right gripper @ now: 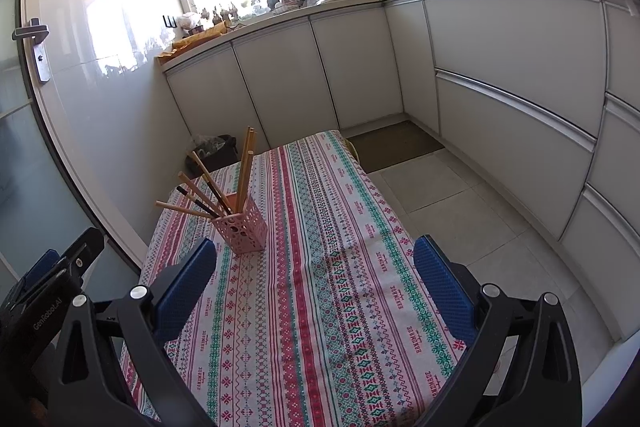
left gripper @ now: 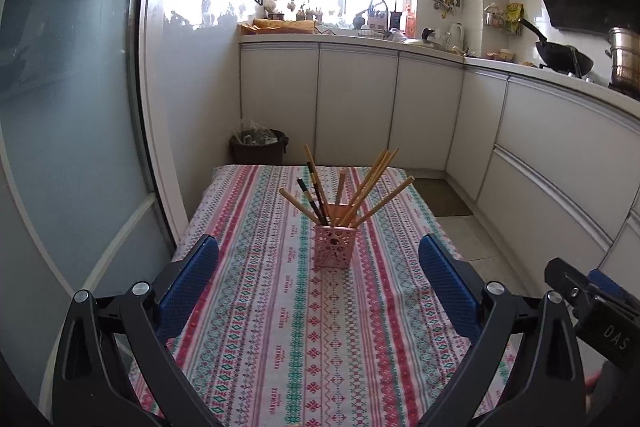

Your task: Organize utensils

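Two hand-held grippers in view, both over the near end of a bench (left gripper: 256,307) covered by a striped, patterned cloth (right gripper: 320,267). White cabinets (left gripper: 360,99) run behind and along the right side; a dark bin (left gripper: 258,147) stands on the floor past the far left corner of the bench. Left hand-held gripper (left gripper: 318,291): blue pads spread wide, nothing between them. Right hand-held gripper (right gripper: 316,291): pads likewise spread wide, empty. Pink perforated holder (left gripper: 333,247) stands upright on the cloth, mid-bench, ahead of the left hand-held gripper and to the left of the right one, apart from both. Chopsticks (left gripper: 360,191), wooden with a few dark-tipped, stand in the holder and fan outward.
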A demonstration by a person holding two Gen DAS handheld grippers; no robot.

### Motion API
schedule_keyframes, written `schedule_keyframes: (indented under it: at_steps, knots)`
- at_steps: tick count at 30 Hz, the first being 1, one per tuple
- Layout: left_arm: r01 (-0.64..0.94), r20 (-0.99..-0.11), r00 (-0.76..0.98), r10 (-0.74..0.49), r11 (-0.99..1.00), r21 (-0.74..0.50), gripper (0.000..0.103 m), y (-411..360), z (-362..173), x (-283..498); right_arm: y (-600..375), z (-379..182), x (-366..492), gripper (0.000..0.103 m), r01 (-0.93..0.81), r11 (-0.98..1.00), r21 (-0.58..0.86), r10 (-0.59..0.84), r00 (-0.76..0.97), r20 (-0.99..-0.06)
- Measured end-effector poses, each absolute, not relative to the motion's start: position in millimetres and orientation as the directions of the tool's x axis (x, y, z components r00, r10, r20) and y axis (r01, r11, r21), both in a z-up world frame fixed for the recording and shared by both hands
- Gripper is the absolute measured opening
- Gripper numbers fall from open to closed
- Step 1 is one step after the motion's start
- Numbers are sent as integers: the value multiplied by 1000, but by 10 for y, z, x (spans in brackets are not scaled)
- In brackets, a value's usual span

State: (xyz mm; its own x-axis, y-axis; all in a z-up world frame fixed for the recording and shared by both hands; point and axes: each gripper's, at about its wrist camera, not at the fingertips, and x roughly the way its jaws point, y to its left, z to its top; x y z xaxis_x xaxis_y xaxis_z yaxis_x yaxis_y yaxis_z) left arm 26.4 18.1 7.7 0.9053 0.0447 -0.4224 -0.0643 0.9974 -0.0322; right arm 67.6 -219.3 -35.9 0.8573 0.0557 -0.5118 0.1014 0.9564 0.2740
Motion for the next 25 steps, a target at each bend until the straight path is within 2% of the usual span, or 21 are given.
schedule_keyframes:
  at_steps: [3, 6, 9, 21, 25]
  knots:
    - [-63, -428, 903, 41, 997, -37, 96, 175, 99, 265, -2193, -366, 688, 96, 99, 956, 276, 60, 855, -515]
    - [-16, -448, 894, -17, 997, -71, 96, 176, 103, 285, -2189, -371, 699, 96, 97, 956, 276, 63, 853, -519]
    - [17, -423, 904, -56, 995, -97, 96, 172, 109, 244, -2197, -381, 702, 96, 99, 956, 278, 63, 851, -521]
    - [-34, -413, 910, 16, 999, -37, 96, 105, 131, 230, -2248, -394, 678, 96, 106, 953, 285, 62, 849, -524]
    - [-22, -415, 910, 5, 999, -37, 96, 88, 135, 215, -2246, -393, 675, 96, 107, 953, 284, 61, 850, -524]
